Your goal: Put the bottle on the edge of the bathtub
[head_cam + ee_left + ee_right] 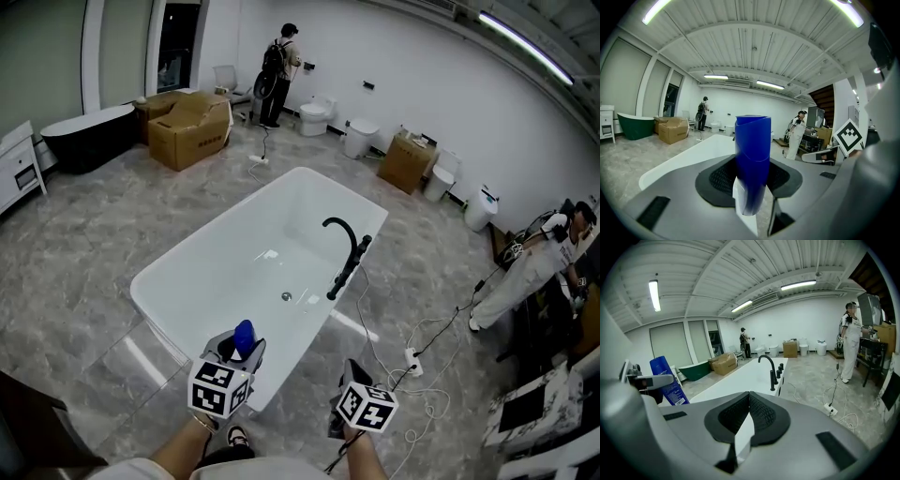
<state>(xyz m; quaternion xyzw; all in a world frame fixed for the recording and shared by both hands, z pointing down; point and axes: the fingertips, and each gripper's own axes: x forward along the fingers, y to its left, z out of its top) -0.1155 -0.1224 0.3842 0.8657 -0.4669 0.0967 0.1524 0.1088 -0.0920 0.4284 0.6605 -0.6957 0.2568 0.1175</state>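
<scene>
A blue bottle (244, 336) stands upright between the jaws of my left gripper (236, 351), which is shut on it just above the near corner of the white bathtub (178, 265). In the left gripper view the bottle (752, 157) fills the middle, with the tub's rim (682, 159) beyond it. My right gripper (350, 371) hovers over the floor to the right of the tub's near end, shut with nothing in it. The right gripper view shows its jaws (747, 414) pressed together, the bottle (669, 381) at left and the tub (740, 378) ahead.
A black faucet (343, 248) with knobs stands on the tub's right rim. White cables and a power strip (411, 358) lie on the floor to the right. Cardboard boxes (192, 127), a dark tub (89, 136), toilets and two people stand farther off.
</scene>
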